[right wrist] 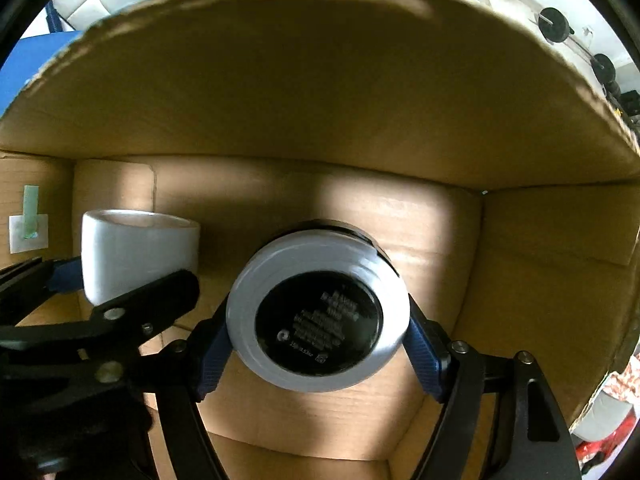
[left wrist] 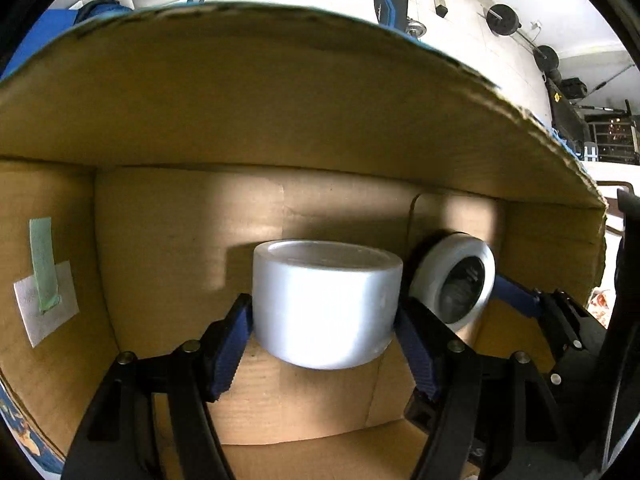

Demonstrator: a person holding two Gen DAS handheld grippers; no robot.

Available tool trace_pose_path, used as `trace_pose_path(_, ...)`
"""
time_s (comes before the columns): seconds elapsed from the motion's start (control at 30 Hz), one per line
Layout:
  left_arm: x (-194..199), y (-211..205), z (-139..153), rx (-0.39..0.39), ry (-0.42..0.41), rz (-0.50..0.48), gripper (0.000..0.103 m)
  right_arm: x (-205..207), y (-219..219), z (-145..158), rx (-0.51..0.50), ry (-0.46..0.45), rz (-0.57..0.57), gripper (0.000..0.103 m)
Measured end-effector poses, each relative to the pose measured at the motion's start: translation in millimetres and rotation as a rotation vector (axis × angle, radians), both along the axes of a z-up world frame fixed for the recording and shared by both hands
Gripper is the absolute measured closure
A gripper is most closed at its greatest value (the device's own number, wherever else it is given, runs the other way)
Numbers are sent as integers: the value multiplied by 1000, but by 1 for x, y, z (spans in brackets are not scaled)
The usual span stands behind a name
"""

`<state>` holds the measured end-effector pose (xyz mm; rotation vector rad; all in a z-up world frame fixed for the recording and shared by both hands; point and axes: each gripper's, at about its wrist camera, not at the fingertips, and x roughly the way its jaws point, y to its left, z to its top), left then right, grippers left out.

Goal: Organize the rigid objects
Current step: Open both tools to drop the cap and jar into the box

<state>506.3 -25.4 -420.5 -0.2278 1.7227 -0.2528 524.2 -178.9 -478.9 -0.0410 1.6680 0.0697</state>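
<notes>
Round jar [right wrist: 318,320] between right gripper [right wrist: 320,344] jaws – white cup [right wrist: 132,252] beside, inside cardboard box [right wrist: 540,264].

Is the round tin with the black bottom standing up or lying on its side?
On its side. The round tin shows its black printed face to the right wrist camera, held between the right tool's blue fingers inside the cardboard box.

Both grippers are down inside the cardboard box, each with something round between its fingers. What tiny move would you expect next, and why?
Probably letting go: opening each gripper and lifting out. The left gripper clamps a white squat cylindrical cup, and the right gripper has a round white-rimmed jar with a black label between its fingers. Both items look low over the brown cardboard box floor, side by side. Whether they touch it is unclear.
</notes>
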Motion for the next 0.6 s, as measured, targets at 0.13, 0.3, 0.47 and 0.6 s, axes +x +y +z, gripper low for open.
trace_pose_path(0.13, -9, 2, 12, 15, -3, 8, 35, 0, -9, 3, 17, 1, -15, 16)
trace_pose_path(0.3, -20, 4, 29, 4, -8, 32, 34, -8, -13, 9, 5, 5, -6, 15)
trace_pose_path(0.47, -32, 3, 44, 56, -68, 10, 20, -26, -16, 16, 17, 6, -16, 12)
trace_pose_path(0.6, -48, 5, 62, 85, -118, 19, 6, -38, -23, 28, 28, -13, -27, 0)
